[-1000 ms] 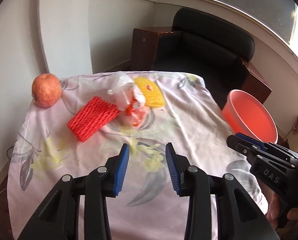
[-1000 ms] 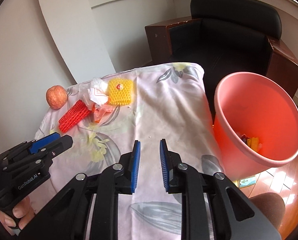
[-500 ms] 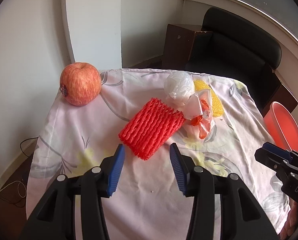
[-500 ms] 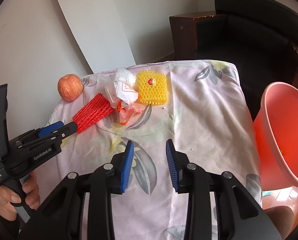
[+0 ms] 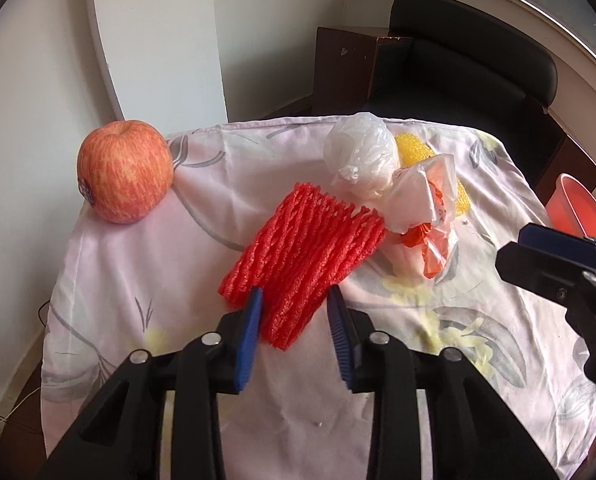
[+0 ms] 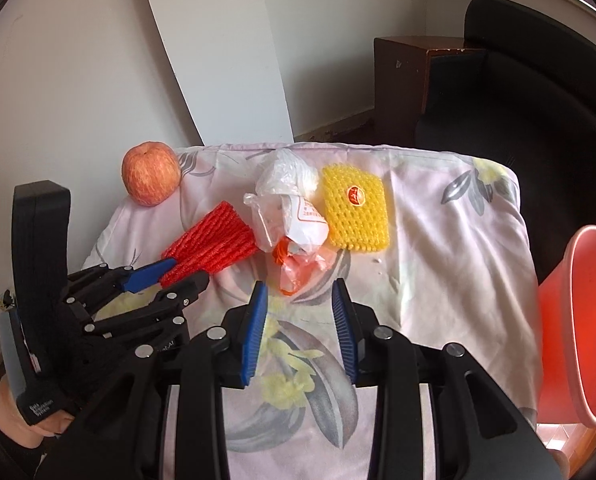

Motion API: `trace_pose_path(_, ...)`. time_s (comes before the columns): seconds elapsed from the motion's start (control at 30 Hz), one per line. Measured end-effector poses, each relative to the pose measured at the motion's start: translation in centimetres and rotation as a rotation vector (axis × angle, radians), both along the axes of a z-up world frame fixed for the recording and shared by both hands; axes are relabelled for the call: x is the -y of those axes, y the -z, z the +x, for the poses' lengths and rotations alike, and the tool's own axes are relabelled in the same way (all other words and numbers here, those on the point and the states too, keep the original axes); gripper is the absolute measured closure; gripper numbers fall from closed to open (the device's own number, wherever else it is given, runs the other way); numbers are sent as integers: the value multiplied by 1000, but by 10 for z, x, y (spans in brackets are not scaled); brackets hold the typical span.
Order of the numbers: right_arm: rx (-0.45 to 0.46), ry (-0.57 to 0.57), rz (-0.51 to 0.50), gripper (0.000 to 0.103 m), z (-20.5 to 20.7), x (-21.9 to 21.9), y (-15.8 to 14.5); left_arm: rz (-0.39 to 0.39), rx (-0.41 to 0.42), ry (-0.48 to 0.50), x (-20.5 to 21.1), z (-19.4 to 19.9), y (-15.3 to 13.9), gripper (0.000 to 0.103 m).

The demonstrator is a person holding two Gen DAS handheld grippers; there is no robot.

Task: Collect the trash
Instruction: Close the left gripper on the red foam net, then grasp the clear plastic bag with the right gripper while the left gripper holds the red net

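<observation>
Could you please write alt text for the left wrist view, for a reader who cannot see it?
The open left gripper straddles the near end of a red foam net lying on a floral tablecloth. Behind it are crumpled plastic bags, a yellow foam net and, far left, an apple.

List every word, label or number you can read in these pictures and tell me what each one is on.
"Data Acquisition System": small white print on the handle of the left tool, barely legible.
Letters ending "AI" on the left tool's body, mostly hidden.
Red round sticker on the yellow foam net: marking too small to read.
Red print on the white plastic bag: too blurred to read.
Sticker on the apple: unreadable.
</observation>
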State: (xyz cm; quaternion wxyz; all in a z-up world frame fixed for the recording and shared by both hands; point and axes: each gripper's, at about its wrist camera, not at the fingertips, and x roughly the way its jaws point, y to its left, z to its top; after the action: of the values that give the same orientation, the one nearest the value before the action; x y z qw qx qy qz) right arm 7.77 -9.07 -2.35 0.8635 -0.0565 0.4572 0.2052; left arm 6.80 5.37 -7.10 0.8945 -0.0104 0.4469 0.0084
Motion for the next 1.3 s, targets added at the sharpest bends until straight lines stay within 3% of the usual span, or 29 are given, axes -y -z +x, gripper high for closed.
trace_pose_path(0.1,0,-10,-8,69,8,-12,0,-37,11,-3,-6,-5,-4,93)
trace_pose_path(0.27,23,-30,-18,57,14,-28,-2,-91,31,-42,-22,-22,-16,94)
trace_pose_path(0.63,51,-50,-84,56,40,-55,11,-215,29,-92,-47,-58,-29,94)
trace_pose_path(0.97,77,-54,-92,57,49,-57,28,-239,16,-117,-48,-68,-27,94)
trace_pose_path(1.03,85,-55,-82,64,49,-55,26,-240,16,-119,-48,-68,-26,94)
trace_pose_path(1.1,99,-60,-72,79,47,-52,22,-239,16,-122,-48,-68,-26,94)
trace_pose_path(1.3,80,-74,-27,87,41,-38,14,-254,10,-138,-49,-67,-23,94)
